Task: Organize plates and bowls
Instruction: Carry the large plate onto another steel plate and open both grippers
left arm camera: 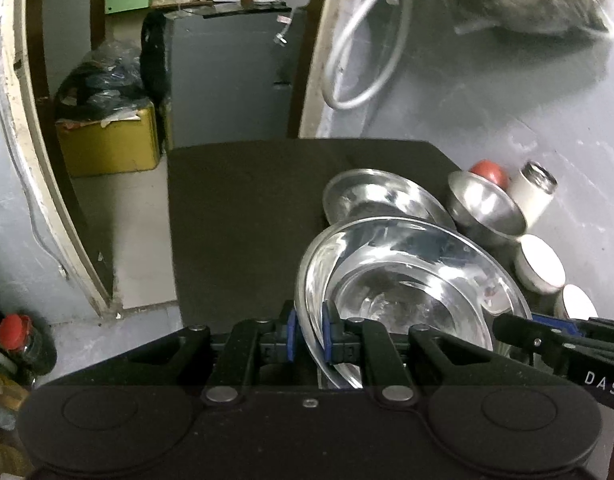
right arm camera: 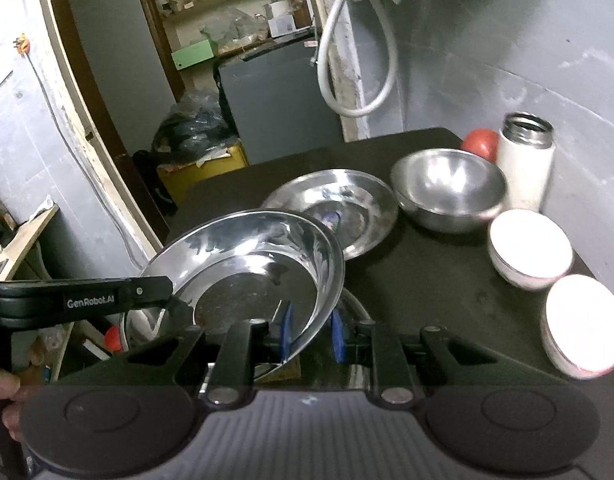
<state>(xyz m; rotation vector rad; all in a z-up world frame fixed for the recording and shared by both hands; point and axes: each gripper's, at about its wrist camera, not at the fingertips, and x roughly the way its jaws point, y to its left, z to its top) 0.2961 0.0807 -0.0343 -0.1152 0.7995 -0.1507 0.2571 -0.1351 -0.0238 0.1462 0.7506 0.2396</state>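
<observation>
I hold a shiny steel plate (left arm camera: pixel 407 280) (right arm camera: pixel 247 264) tilted above the near edge of the dark table (right arm camera: pixel 427 280). My left gripper (left arm camera: pixel 310 334) is shut on its left rim, and my right gripper (right arm camera: pixel 312 332) is shut on its right rim. Under it, part of another rim (right arm camera: pixel 357 304) shows. Farther back, a second steel plate (right arm camera: pixel 335 208) (left arm camera: pixel 371 196) lies flat. A steel bowl (right arm camera: pixel 447 188) (left arm camera: pixel 487 208) stands to that plate's right. Two white bowls (right arm camera: pixel 529 248) (right arm camera: pixel 583 320) sit along the table's right side.
A white flask (right arm camera: pixel 525 160) and a red round object (right arm camera: pixel 481 142) stand at the back right, against the grey wall. A white hose (right arm camera: pixel 347 60) hangs behind the table. Left of the table a doorway opens onto a yellow box (left arm camera: pixel 107 144) and a grey cabinet (left arm camera: pixel 227 80).
</observation>
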